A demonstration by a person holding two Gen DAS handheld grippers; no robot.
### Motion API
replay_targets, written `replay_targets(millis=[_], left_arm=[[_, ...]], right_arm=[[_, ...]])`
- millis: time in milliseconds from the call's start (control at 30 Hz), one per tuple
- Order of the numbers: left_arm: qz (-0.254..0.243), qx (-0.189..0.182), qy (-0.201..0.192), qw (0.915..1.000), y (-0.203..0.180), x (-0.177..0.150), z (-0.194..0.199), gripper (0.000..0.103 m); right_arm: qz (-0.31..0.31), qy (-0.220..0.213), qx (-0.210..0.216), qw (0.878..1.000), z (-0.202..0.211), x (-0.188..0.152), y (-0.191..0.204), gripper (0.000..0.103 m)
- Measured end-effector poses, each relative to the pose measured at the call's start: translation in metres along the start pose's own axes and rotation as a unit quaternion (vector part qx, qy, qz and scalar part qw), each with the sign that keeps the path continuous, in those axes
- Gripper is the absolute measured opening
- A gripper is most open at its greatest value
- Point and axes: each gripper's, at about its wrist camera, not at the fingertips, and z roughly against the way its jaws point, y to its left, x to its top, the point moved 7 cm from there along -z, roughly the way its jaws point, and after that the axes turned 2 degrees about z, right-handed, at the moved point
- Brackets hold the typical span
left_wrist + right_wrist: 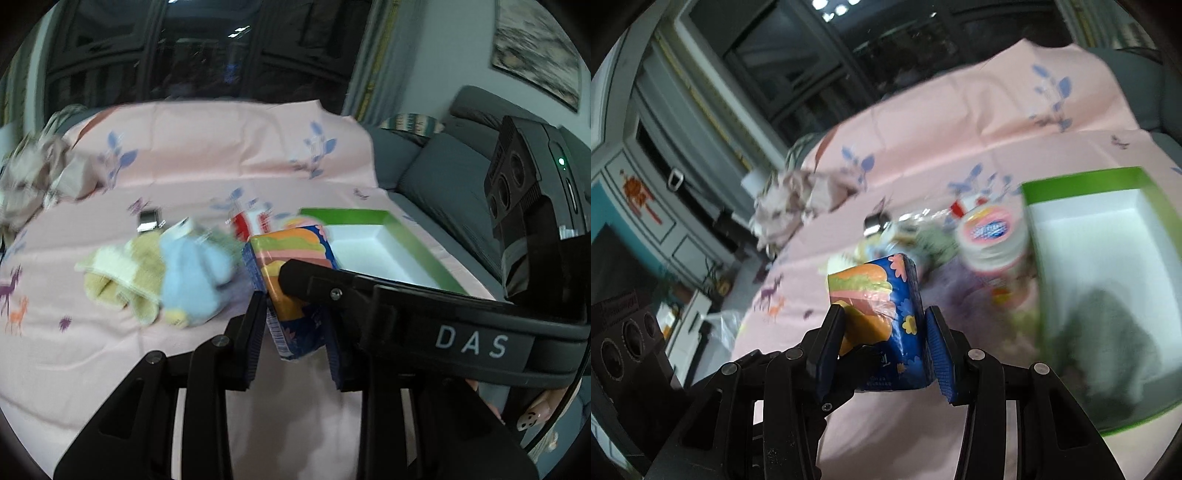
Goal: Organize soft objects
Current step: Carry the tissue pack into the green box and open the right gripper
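A pink printed cloth (229, 147) covers the counter, with dark glazed doors behind and a grey sofa (439, 173) to the right in the left wrist view. A soft tissue pack (291, 280), dark blue with a burger print, is held above the cloth by both tools at once. The left gripper (295, 332) has its jaws narrowly parted and pressed on the pack's lower end. The right gripper (884, 343) has its jaws set wider and clamps the pack across its broad sides; in the left wrist view its black arm, lettered DAS, crosses in front of the pack. A white tray with a green rim (417, 240) lies just right of the pack, its floor bare in the left wrist view. A light blue plush item (192, 273) and a yellow towel-like piece (122, 277) lie touching on the cloth, left of the pack. A round-lidded container (991, 236) stands beside the tray's near wall, blurred. Crumpled pinkish fabric (33, 177) sits at the cloth's far left edge.
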Motion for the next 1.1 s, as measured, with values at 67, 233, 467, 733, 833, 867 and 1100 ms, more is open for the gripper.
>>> replay_targets(millis=[67,233,467,733,833,867,1100], left_arm=[[-0.013,-0.010,-0.003,0.9999,-0.016,0.005,-0.003,0.029],[-0.036,-0.041,0.002,0.9985,-0.050,0.013,-0.016,0.029],[-0.065,-0.071,0.023,0.9951,-0.091,0.012,-0.041,0.028],[-0.067,-0.102,0.076,0.9896,-0.120,-0.002,-0.076,0.028],[-0.058,-0.112,0.100,0.9869,-0.125,-0.009,-0.089,0.028],[-0.055,-0.115,0.108,0.9860,-0.127,-0.011,-0.094,0.028],[-0.051,-0.115,0.146,0.9812,-0.131,-0.022,-0.118,0.026]], right_arm=[[-0.012,-0.020,-0.004,1.000,0.015,0.005,-0.013,0.047],[-0.039,-0.053,-0.019,0.998,0.042,0.011,-0.041,0.047],[-0.093,-0.073,-0.041,0.992,0.067,0.008,-0.086,0.047],[-0.148,-0.066,-0.077,0.984,0.071,-0.001,-0.133,0.047],[-0.168,-0.054,-0.089,0.980,0.068,-0.006,-0.149,0.047],[-0.175,-0.051,-0.095,0.979,0.067,-0.008,-0.155,0.047],[-0.200,-0.028,-0.117,0.972,0.056,-0.016,-0.181,0.047]])
